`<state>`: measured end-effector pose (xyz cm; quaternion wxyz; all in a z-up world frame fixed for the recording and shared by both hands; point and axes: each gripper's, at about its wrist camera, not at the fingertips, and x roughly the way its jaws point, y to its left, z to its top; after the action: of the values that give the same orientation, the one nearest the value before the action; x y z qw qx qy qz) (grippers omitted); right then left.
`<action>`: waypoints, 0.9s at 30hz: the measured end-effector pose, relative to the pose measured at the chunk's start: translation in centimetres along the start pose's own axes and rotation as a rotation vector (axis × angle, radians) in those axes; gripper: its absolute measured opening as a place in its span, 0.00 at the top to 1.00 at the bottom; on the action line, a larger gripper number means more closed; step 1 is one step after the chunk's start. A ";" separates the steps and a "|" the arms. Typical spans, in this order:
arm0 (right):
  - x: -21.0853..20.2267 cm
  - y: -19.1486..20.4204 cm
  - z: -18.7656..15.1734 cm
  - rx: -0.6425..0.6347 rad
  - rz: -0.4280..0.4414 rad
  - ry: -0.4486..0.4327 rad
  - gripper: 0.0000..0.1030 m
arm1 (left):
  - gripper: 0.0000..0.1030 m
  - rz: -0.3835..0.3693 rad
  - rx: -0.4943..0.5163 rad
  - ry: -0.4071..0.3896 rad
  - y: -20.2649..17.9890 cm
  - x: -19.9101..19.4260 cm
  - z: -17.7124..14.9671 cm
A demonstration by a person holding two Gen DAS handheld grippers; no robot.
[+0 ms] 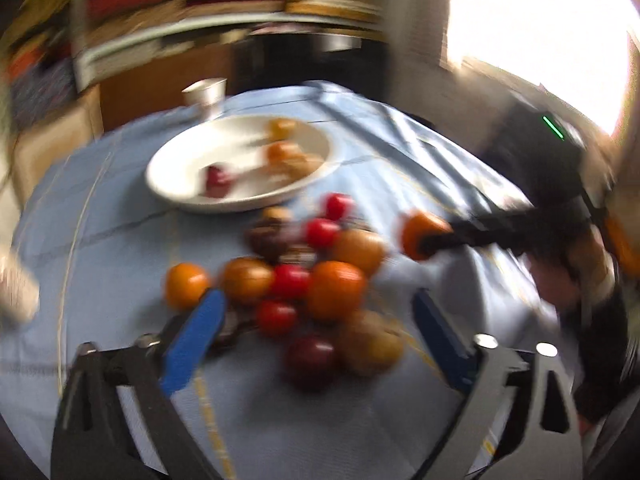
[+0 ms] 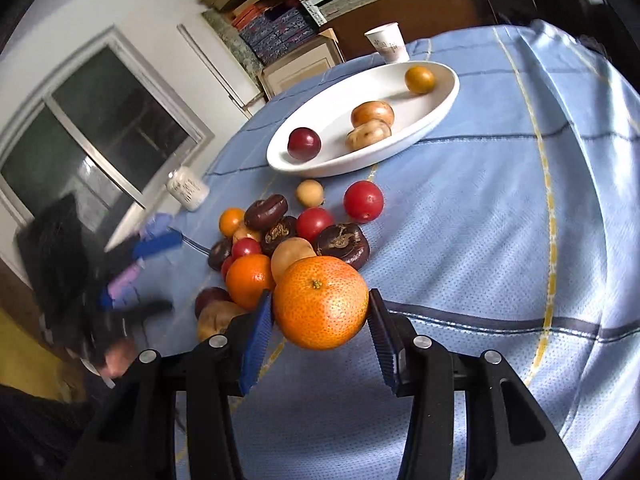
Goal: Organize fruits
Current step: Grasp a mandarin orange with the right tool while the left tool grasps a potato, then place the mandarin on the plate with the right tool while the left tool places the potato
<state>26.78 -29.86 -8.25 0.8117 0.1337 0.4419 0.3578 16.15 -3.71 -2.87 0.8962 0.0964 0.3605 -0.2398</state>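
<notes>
Held fruit: an orange [image 2: 320, 303], pinched between the blue pads of the right tool [image 2: 320, 312], clear of the cloth just on the near side of the loose pile. It is gripped across its widest part, stem end facing the camera, apparently so it can be carried without rolling.

Right tool, seen from the left wrist: reaching in from the right edge of the surface [image 1: 100, 240], orange at its tip [image 1: 420, 236].

Loose pile: fruit heap [image 2: 288, 240] near the middle of the surface, with oranges, red plums, dark brown wrinkled fruits and pale tan ones touching or overlapping. Judged unsorted stock.

Plate: white oval dish [image 2: 448, 96] beyond the pile, toward the far edge. It holds a dark red plum, two tan-brown fruits touching each other and a small orange-yellow one set apart. Judged the receiving place, so the held orange probably belongs there.

Left tool: left tool [image 1: 316, 320], jaws spread, nothing between them, hovering over the near side of the pile. Blurred view; likely lining up the next pick.

Cups: paper cup [image 2: 388, 42] at the far edge behind the dish. A second cup [image 2: 188, 188] lies on its side at the left edge.

Covering: pale blue cloth [image 2: 500, 220] with dark and yellow lines.
</notes>
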 end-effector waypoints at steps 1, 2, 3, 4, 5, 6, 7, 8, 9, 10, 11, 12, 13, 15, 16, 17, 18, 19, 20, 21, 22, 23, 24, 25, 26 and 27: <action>0.0 0.0 0.0 0.002 0.004 -0.001 0.54 | 0.28 -0.007 0.051 0.009 -1.1 0.2 -0.2; 0.1 0.0 0.0 0.000 0.003 -0.002 0.54 | 0.32 -0.011 0.078 0.021 -1.8 0.5 -0.3; 0.1 0.1 -0.1 -0.002 0.002 -0.002 0.54 | 0.40 -0.016 0.101 0.038 -2.3 0.8 -0.5; 0.0 0.1 -0.1 -0.003 0.003 -0.001 0.54 | 0.45 -0.024 0.116 0.061 -2.6 1.3 -0.7; 0.0 0.2 -0.1 -0.004 0.005 0.000 0.54 | 0.49 -0.032 0.122 0.079 -2.7 1.6 -0.9; 0.0 0.1 -0.1 -0.003 0.004 0.000 0.54 | 0.53 -0.037 0.127 0.093 -2.8 1.8 -1.1; 0.0 0.2 -0.1 -0.003 0.003 0.000 0.54 | 0.55 -0.038 0.133 0.107 -2.8 2.1 -1.2; 0.1 0.1 -0.1 -0.002 0.001 0.001 0.54 | 0.55 -0.033 0.138 0.107 -2.9 2.1 -1.4; 0.1 0.1 -0.1 -0.001 -0.001 0.003 0.54 | 0.55 -0.032 0.142 0.105 -3.0 2.1 -1.5; 0.1 0.1 -0.1 -0.001 -0.003 0.005 0.54 | 0.55 -0.036 0.142 0.104 -2.8 2.2 -1.5; 0.1 0.2 -0.2 -0.004 -0.005 0.007 0.54 | 0.55 -0.035 0.142 0.104 -2.8 2.3 -1.6; 0.1 0.2 -0.2 -0.007 -0.007 0.008 0.54 | 0.55 -0.033 0.143 0.105 -2.8 2.3 -1.6; 0.1 0.3 -0.2 -0.010 -0.006 0.009 0.54 | 0.55 -0.030 0.146 0.109 -2.9 2.2 -1.7; 0.0 0.3 -0.3 -0.015 -0.003 0.009 0.54 | 0.55 -0.014 0.167 0.112 -3.4 2.4 -1.8; 0.0 0.4 -0.3 -0.016 -0.004 0.008 0.54 | 0.55 -0.008 0.177 0.112 -3.5 2.4 -1.8; 0.0 0.4 -0.3 -0.017 -0.006 0.007 0.54 | 0.53 -0.007 0.183 0.112 -3.7 2.3 -1.9; 0.0 0.4 -0.3 -0.016 -0.009 0.007 0.54 | 0.52 -0.006 0.189 0.113 -3.8 2.4 -1.9; 0.0 0.4 -0.3 -0.016 -0.010 0.007 0.54 | 0.51 -0.005 0.193 0.115 -3.9 2.6 -1.9; 0.0 0.4 -0.3 -0.015 -0.012 0.007 0.54 | 0.51 -0.002 0.198 0.115 -4.0 2.6 -1.9; 0.0 0.4 -0.3 -0.015 -0.014 0.007 0.54 | 0.51 -0.001 0.201 0.116 -4.0 2.7 -2.0; -0.1 0.3 -0.3 -0.017 -0.015 0.007 0.54 | 0.51 0.000 0.204 0.117 -4.0 2.7 -2.0; 0.0 0.4 -0.3 -0.018 -0.018 0.008 0.54 | 0.51 0.000 0.206 0.117 -4.0 2.8 -2.0; 0.0 0.4 -0.3 -0.018 -0.017 0.009 0.54 | 0.51 0.001 0.208 0.117 -4.1 2.8 -2.0; 0.0 0.3 -0.3 -0.018 -0.016 0.009 0.54 | 0.52 0.003 0.206 0.116 -4.0 2.8 -2.0; 0.0 0.3 -0.3 -0.016 -0.015 0.009 0.54 | 0.56 0.005 0.204 0.114 -4.0 2.8 -1.9; 0.0 0.3 -0.3 -0.016 -0.016 0.008 0.54 | 0.56 -0.001 0.194 0.112 -3.7 2.8 -1.9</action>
<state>26.37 -29.64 -8.25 0.8138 0.1222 0.4435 0.3551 14.88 -7.30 -6.14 0.8611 0.1959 0.3850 -0.2681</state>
